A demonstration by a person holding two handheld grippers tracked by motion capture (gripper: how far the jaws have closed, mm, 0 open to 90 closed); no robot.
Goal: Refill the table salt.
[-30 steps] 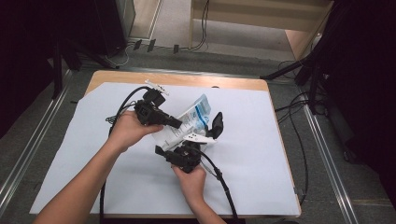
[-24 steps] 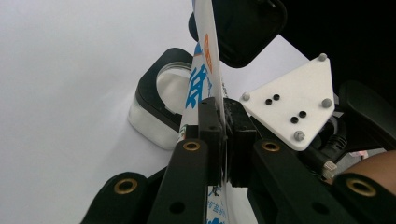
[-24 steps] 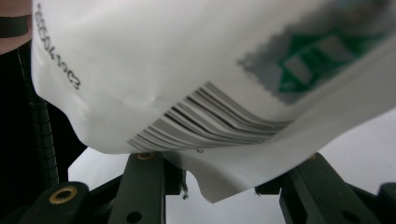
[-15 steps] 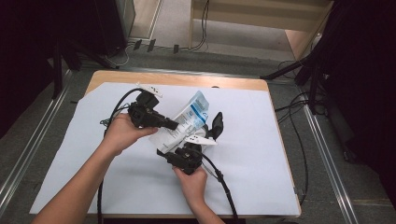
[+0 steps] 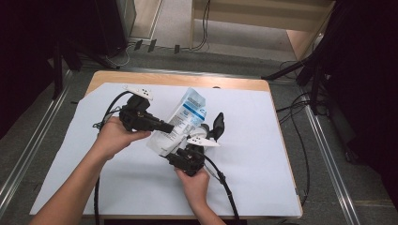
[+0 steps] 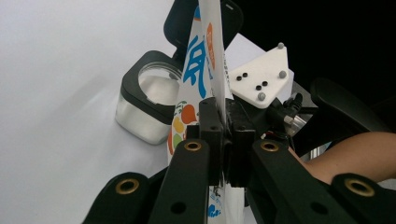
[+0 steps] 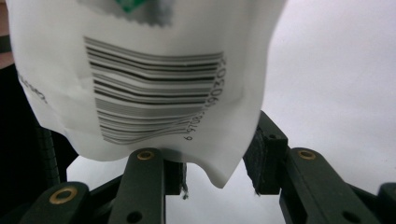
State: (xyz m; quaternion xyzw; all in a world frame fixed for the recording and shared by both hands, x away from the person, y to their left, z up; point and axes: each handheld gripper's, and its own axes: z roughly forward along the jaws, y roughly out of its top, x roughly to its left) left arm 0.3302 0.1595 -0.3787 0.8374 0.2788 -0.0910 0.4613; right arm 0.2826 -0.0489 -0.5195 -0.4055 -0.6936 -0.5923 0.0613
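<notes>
My left tongs [image 6: 223,140] are clamped tight on the pouch [image 5: 180,123] edge, held above the surface [image 5: 263,187] mid-centre. My right tongs [image 7: 212,170] sit approx. half open round its bottom corner; can't tell if the pads press. Clear container [image 6: 147,105] w/ black rim just behind.

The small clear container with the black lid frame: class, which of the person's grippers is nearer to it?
Right. The right gripper sits right beside the container, its jaws around the pouch's lower end. The left gripper, clamped on the pouch's edge, lies across the pouch from it.
</notes>
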